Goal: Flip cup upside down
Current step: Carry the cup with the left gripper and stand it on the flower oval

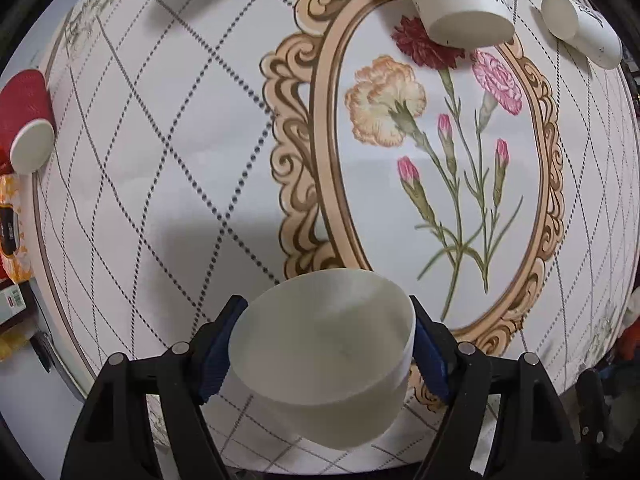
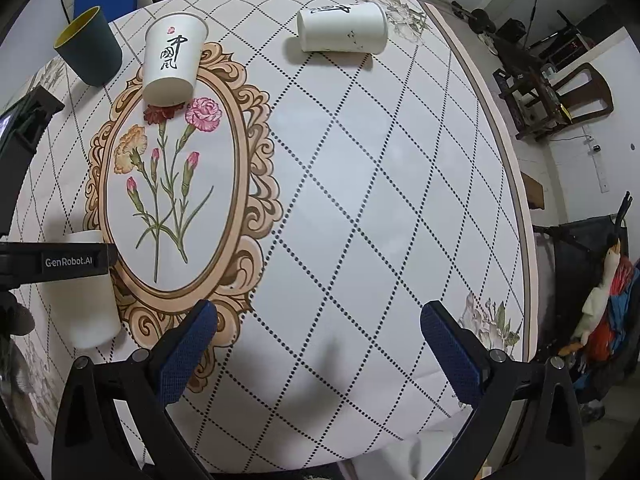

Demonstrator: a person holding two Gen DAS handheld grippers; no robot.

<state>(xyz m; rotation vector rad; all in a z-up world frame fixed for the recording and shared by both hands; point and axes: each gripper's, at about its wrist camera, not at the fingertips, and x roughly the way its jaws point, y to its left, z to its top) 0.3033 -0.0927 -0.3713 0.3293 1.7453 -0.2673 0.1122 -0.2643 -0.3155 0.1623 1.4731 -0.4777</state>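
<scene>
Left wrist view, from the left edge: a red cup (image 1: 26, 120) lies on its side at the table's rim, its pale base turned this way. At bottom centre the left gripper (image 1: 325, 342) is clenched on the plain white cup (image 1: 326, 360), one blue pad pressed to each side of its wall; the cup's flat base faces up toward the camera. It seems to be lifted just off the flowered tablecloth (image 1: 160, 160) — the fisheye makes that hard to judge. Further right and up, a printed white cup (image 1: 460, 4) stands at the top of the ornate oval frame, and another white cup (image 1: 582, 28) lies on its side by the right edge.

Right wrist view, again from the left: a dark cup (image 2: 89, 46) with a yellow inside stands upright at top left, near the printed cup. The right gripper (image 2: 319, 346) hangs released over the cloth, fingers spread wide with nothing between them.
</scene>
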